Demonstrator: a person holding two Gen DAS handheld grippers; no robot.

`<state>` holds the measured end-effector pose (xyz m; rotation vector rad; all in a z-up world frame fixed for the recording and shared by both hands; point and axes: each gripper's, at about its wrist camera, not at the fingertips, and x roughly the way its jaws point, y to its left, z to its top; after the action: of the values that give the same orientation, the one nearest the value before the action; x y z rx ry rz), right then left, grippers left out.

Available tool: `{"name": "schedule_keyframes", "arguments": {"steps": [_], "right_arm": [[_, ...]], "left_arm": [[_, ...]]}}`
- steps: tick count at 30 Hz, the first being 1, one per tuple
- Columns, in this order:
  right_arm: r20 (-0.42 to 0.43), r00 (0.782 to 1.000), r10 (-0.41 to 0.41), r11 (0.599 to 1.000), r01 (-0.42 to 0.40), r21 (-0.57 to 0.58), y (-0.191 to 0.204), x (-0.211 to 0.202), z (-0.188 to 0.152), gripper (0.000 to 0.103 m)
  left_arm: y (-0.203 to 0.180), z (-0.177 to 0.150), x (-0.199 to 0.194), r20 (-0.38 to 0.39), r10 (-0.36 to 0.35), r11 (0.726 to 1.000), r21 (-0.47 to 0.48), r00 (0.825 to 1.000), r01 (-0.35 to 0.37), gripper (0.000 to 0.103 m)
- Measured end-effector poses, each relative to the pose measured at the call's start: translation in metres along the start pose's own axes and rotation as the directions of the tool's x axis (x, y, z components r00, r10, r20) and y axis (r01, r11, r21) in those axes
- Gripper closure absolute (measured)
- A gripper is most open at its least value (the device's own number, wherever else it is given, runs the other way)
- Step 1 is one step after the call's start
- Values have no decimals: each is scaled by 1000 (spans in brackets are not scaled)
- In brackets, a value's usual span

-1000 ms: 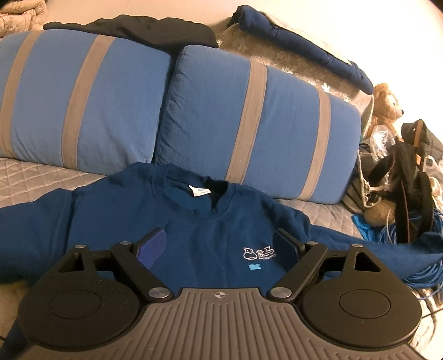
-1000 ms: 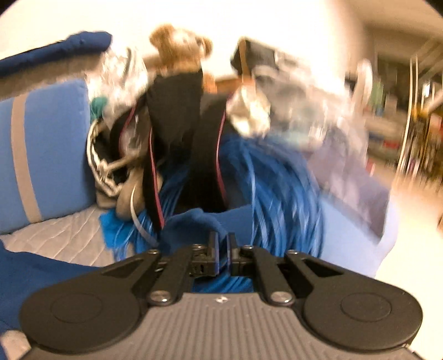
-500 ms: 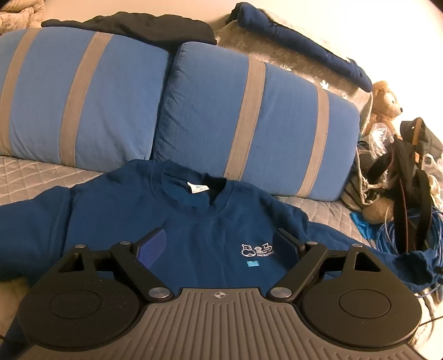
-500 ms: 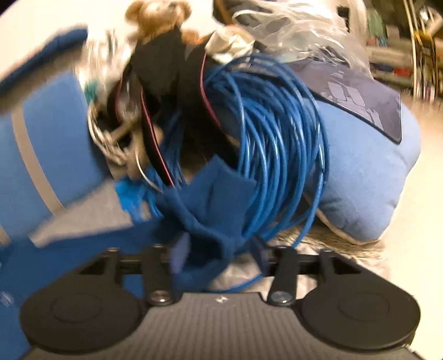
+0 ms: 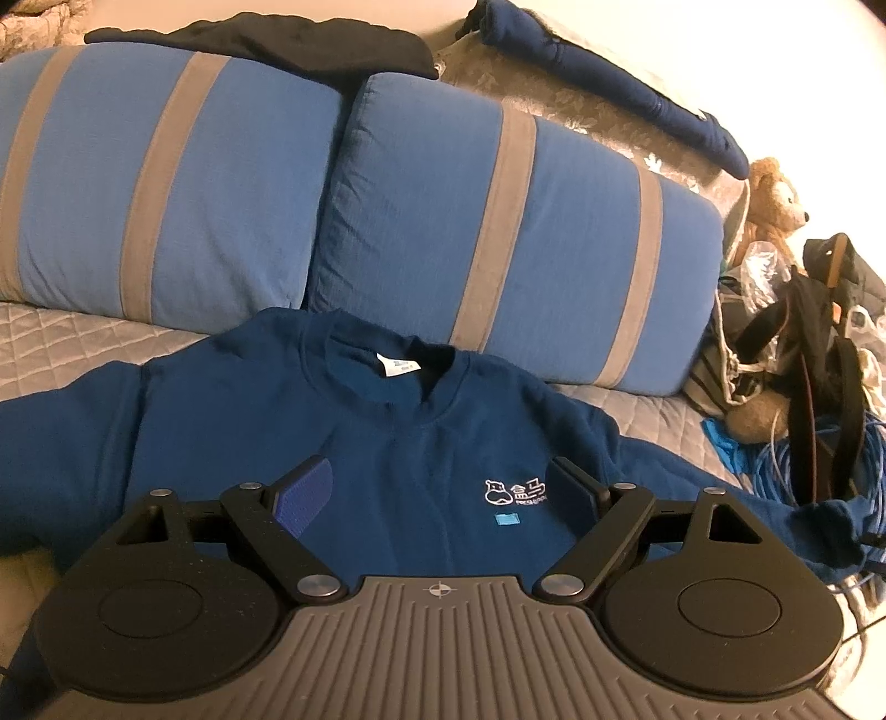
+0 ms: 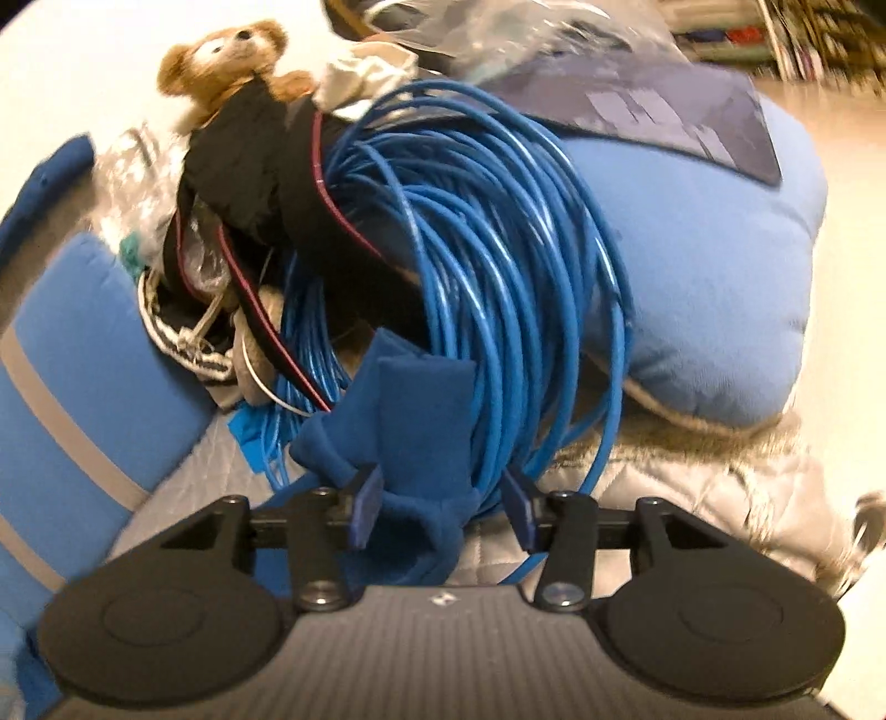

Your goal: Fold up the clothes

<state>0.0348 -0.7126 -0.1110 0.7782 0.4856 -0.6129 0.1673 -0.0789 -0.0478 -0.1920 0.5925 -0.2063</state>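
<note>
A navy sweatshirt (image 5: 387,454) lies face up on the quilted sofa seat, collar toward the cushions, with a white logo on the chest. My left gripper (image 5: 437,493) hovers over its chest, open, with nothing between the pads. The sweatshirt's right sleeve runs out to a bunched cuff (image 5: 830,526) by the cable pile. In the right wrist view that cuff (image 6: 421,399) stands up between the jaws of my right gripper (image 6: 443,512). Those jaws are closing; the left pad touches the cloth, the right pad stands apart from it beside some cable loops.
A big coil of blue cable (image 6: 498,249) lies right behind the cuff, tangled with black straps (image 6: 310,183) and a teddy bear (image 6: 221,55). A light blue cushion (image 6: 720,277) sits to the right. Two striped blue cushions (image 5: 498,221) back the seat, with dark garments (image 5: 266,39) on top.
My right gripper went from shut to open, rolled and sank toward the seat, and its jaws have since narrowed around the cuff. The left gripper has stayed put.
</note>
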Motion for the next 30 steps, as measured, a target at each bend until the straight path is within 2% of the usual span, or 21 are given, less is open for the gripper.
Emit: {"name": "schedule_keyframes", "arguments": {"steps": [2, 4, 5, 8, 12, 16, 18, 20, 23, 24, 25, 28, 30], "right_arm": [[-9, 1000, 22, 998, -22, 51, -5, 2, 0, 58], [-17, 999, 38, 996, -37, 79, -8, 5, 0, 67], [-21, 999, 37, 996, -35, 79, -7, 5, 0, 68], [-1, 1000, 17, 999, -17, 38, 0, 2, 0, 80], [90, 996, -21, 999, 24, -38, 12, -13, 0, 87], [255, 962, -95, 987, 125, -104, 23, -31, -7, 88], [254, 958, -130, 985, 155, -79, 19, -27, -11, 88], [222, 963, -150, 986, 163, -40, 12, -19, -12, 86], [194, 965, -177, 983, 181, -6, 5, -12, -14, 68], [196, 964, -180, 983, 185, -9, 4, -13, -15, 56], [204, 963, -178, 982, 186, -21, 4, -14, -14, 50], [239, 955, -178, 976, 202, -78, 7, -19, -9, 41], [263, 946, -187, 967, 225, -121, 9, -22, -4, 40]], "left_arm": [[0, 0, 0, -1, -1, 1000, -2, 1000, 1, 18], [0, 0, 0, -5, 0, 1000, -2, 1000, 0, 18], [1, 0, 1, -8, 1, 1000, -2, 1000, -1, 18], [1, -1, 1, -15, 0, 1000, -2, 1000, 0, 18], [0, -1, 1, -20, -3, 1000, 1, 1000, 3, 18], [0, -1, 1, -26, -2, 1000, 1, 1000, 2, 18], [0, -1, 1, -29, -3, 1000, 1, 1000, 3, 18], [0, -1, 1, -30, -2, 1000, 1, 1000, 2, 18], [1, -2, 2, -35, 0, 1000, -5, 999, 0, 18], [1, -2, 2, -37, -1, 1000, -6, 999, 0, 18], [1, -2, 2, -38, -1, 1000, -7, 999, 1, 18], [1, -1, 3, -39, -5, 1000, -3, 999, 5, 18], [1, -2, 3, -39, -6, 1000, 0, 999, 6, 18]]}}
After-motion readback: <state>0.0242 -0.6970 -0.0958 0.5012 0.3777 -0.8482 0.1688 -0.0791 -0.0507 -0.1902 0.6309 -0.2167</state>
